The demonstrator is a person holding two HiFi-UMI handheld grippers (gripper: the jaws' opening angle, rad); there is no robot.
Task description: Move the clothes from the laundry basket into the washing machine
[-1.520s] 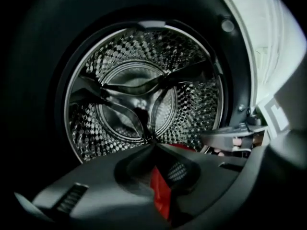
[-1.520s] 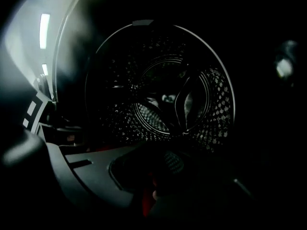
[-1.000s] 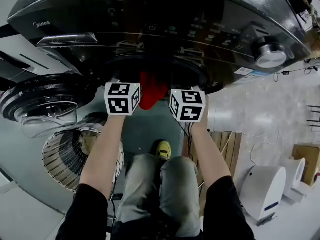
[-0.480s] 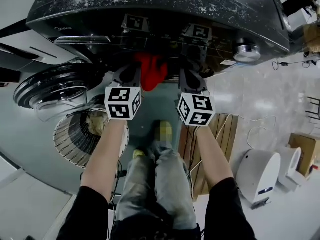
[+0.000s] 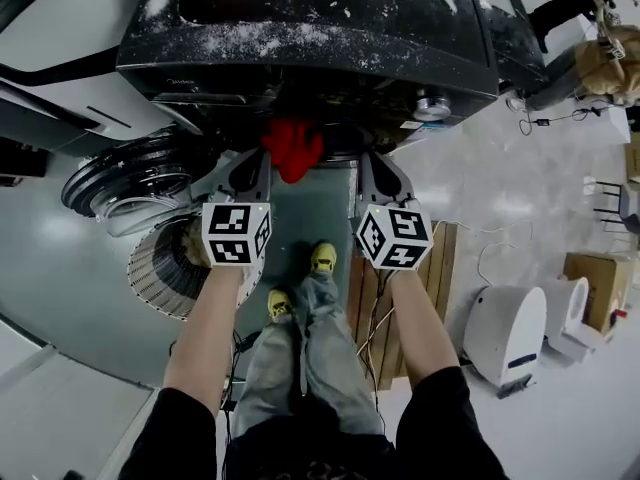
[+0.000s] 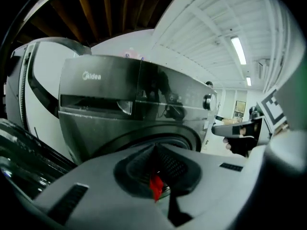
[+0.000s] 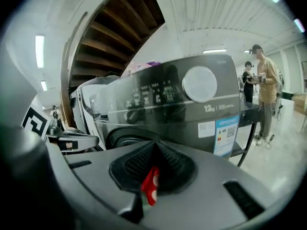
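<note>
The dark washing machine [image 5: 300, 38] fills the top of the head view, its lid dusted with white specks. Its round glass door [image 5: 130, 183] is swung open to the left. Below the door, on the grey floor [image 5: 60, 298], the white ribbed laundry basket [image 5: 160, 278] is seen, partly covered by the person's left forearm. It is shown in neither gripper view.

The red garment [image 5: 293, 148] hangs bunched in front of the machine's front face, at the dark ring of the drum opening and well above the basket. The left hand-held gripper [image 5: 262, 158] is held at its left side and the right hand-held gripper [image 5: 365, 158] at its right, each with its marker cube turned toward the camera.

How the jaws stand is not shown from above; it is given by the gripper views. In the left gripper view the jaws are pressed together on a small fold of the red cloth, with the drum opening's rim [image 6: 144, 140] straight ahead. In the right gripper view the jaws are likewise pinched on red cloth, and white dots are seen on the fabric there. In each of these views the other tool is seen off to the side.

The blue label [image 7: 224, 135] on the machine's front and two people [image 7: 261, 90] standing beyond it are shown clearly in the right gripper view. The person's yellow shoes [image 5: 322, 258] are seen only from above.
</note>
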